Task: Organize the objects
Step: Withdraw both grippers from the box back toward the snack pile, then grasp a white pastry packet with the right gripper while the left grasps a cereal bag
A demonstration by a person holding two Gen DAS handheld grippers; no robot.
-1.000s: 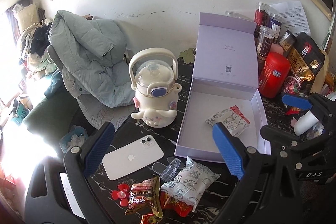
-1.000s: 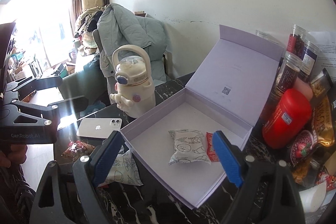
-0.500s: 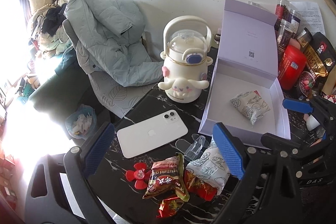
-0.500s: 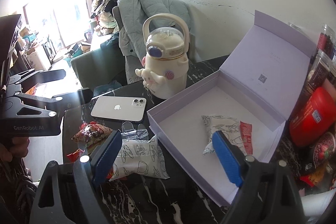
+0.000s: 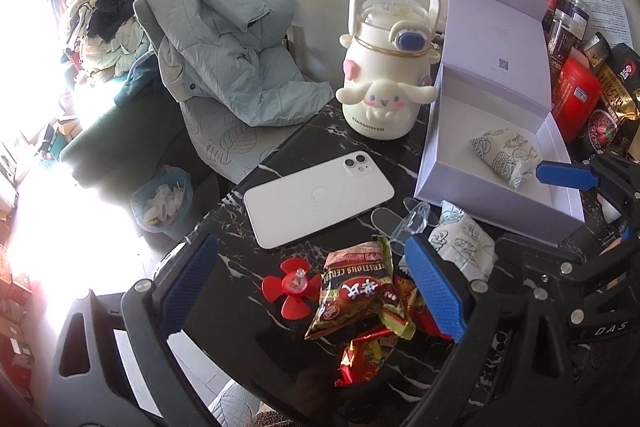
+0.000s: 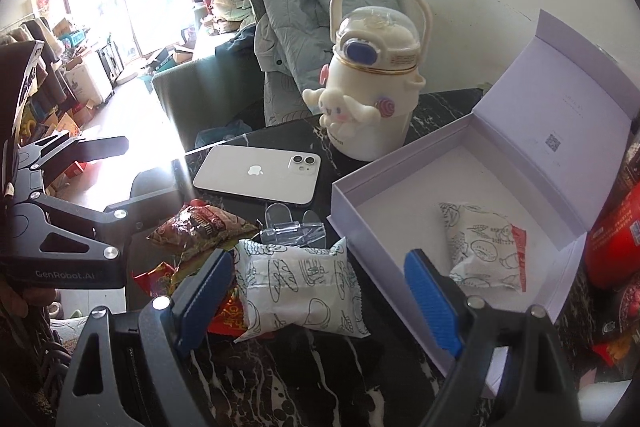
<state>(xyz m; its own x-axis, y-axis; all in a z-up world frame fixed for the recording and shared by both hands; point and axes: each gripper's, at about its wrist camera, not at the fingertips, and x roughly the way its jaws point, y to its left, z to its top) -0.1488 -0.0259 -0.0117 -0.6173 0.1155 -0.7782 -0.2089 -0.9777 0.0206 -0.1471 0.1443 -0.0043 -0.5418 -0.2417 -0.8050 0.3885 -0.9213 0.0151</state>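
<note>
Both my grippers, the left gripper [image 5: 316,285] and the right gripper [image 6: 320,301], have sunk toward the table since a second ago, jaws spread and holding nothing. That brings the loose snacks within reach. One white snack pack [image 6: 482,247] lies in the open box [image 6: 560,243]; another pack [image 6: 300,287] (puffy, printed with line drawings) lies on the table just beside the box, framed by my right jaws.

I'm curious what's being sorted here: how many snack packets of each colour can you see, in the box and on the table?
White printed snack packets: 2, one in the lilac cardboard box, one on the black marble table
Red-and-brown foil snack packets: at least 2, overlapping
Total: at least 4
</note>
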